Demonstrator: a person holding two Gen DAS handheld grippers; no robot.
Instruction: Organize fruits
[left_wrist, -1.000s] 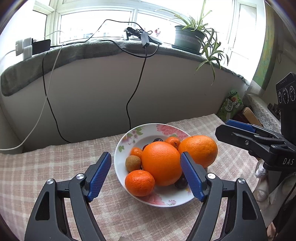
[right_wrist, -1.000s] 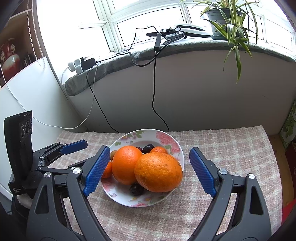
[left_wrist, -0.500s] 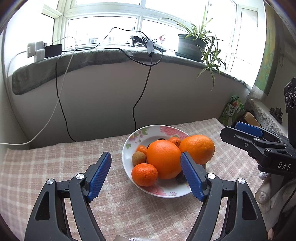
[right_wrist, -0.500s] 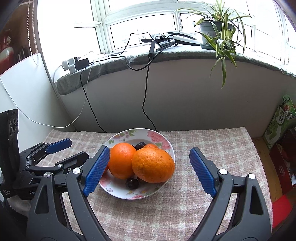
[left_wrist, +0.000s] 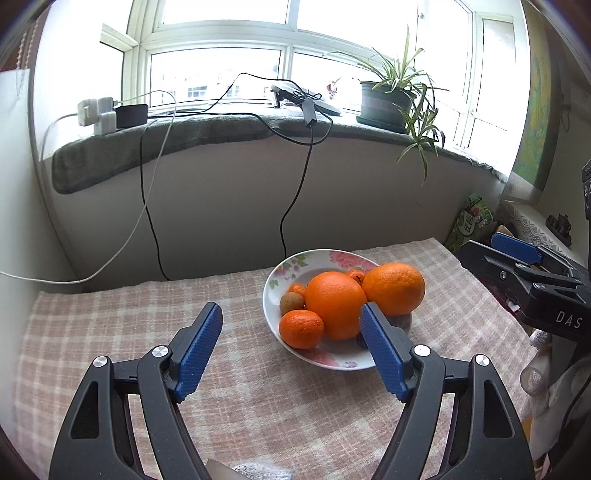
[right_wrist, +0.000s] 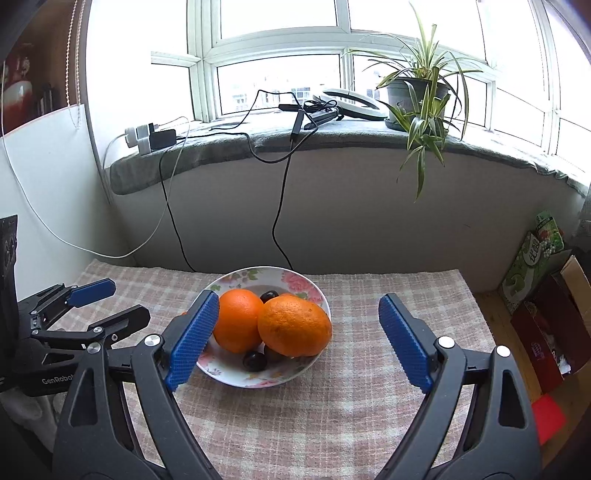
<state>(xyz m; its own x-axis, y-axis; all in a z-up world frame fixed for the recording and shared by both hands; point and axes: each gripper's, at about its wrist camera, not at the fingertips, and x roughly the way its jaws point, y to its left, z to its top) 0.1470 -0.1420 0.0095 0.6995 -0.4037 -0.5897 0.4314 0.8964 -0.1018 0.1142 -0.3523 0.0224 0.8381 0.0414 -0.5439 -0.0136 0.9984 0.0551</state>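
A white floral bowl (left_wrist: 295, 264) (right_wrist: 295, 284) sits on the checked tablecloth and holds two big oranges (left_wrist: 334, 304) (right_wrist: 293, 325), a tangerine (left_wrist: 301, 328), a brown kiwi (left_wrist: 291, 302) and dark plums (right_wrist: 254, 360). My left gripper (left_wrist: 291, 349) is open and empty, held above the cloth just in front of and left of the bowl. My right gripper (right_wrist: 295, 338) is open and empty, in front of the bowl, its fingers either side of it in view. Each gripper shows in the other's view (left_wrist: 517, 254) (right_wrist: 92, 291).
The checked tablecloth (left_wrist: 110, 332) covers the table up to a white wall. Cables (left_wrist: 291, 206) hang from the grey windowsill, where a potted plant (left_wrist: 388, 103) stands. Boxes (right_wrist: 535, 258) sit on the floor off the table's right edge.
Both grippers have drawn back and up from the bowl, which now looks smaller and further off. The left view has swung so the bowl sits more to the right. Both stay open.
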